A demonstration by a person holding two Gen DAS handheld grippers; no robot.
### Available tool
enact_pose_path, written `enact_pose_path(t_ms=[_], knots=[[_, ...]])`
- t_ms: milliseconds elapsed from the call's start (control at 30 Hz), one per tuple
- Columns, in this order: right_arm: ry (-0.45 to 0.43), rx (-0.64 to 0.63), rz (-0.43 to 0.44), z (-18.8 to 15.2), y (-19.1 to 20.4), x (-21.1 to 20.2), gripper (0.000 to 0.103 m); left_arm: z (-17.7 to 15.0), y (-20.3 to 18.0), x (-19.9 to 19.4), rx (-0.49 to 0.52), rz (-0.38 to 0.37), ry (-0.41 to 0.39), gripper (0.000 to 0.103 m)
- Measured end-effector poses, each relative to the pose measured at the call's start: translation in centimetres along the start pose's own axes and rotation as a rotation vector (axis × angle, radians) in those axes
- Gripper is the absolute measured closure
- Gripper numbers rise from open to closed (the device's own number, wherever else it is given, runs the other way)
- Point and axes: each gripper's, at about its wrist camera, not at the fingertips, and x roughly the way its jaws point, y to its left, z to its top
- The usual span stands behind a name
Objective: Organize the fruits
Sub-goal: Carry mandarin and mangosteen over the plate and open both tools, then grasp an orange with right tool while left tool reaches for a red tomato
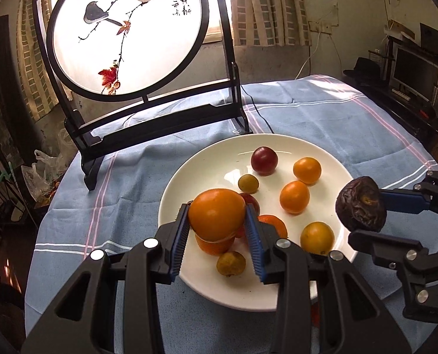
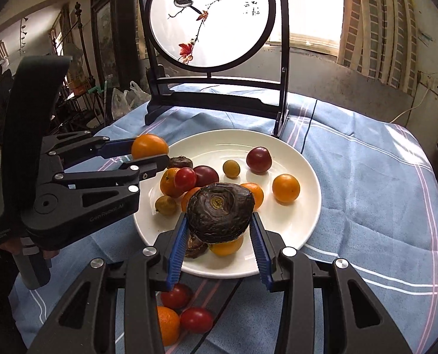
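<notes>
Left gripper [image 1: 217, 221] clamps an orange fruit [image 1: 216, 214]; right gripper [image 2: 220, 221] clamps a dark wrinkled fruit [image 2: 220, 212]. Both are held above the near half of the white plate [image 2: 301, 224]: orange over its left side, dark one over its right. Drop zone is straight below each.

"GenRobot.AI" on left tool [image 2: 151, 159]
</notes>
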Motion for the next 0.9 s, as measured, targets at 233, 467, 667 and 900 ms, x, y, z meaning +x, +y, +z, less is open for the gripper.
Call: enact_pose_path(t_ms=[233, 467, 667, 900], knots=[[0.005, 0.032, -0.030, 1.8, -1.0, 2.1, 0.061, 1.4, 1.0, 1.6, -0.034, 0.026, 0.007, 0.067], [0.046, 0.051, -0.046, 2.9, -1.8, 5.5, 0.060, 2.2, 1.7, 4.0, -0.064, 0.031, 0.043, 0.066], [0.032, 0.060, -0.066, 3.0, -2.3, 5.6, 0.051, 1.9, 2.5, 4.4, -0.095, 0.031, 0.038, 0.047], [0.035, 0.008, -0.019, -0.8, -0.9, 0.7, 0.051, -0.1, 2.7, 1.4, -0.086, 0.007, 0.015, 0.043]])
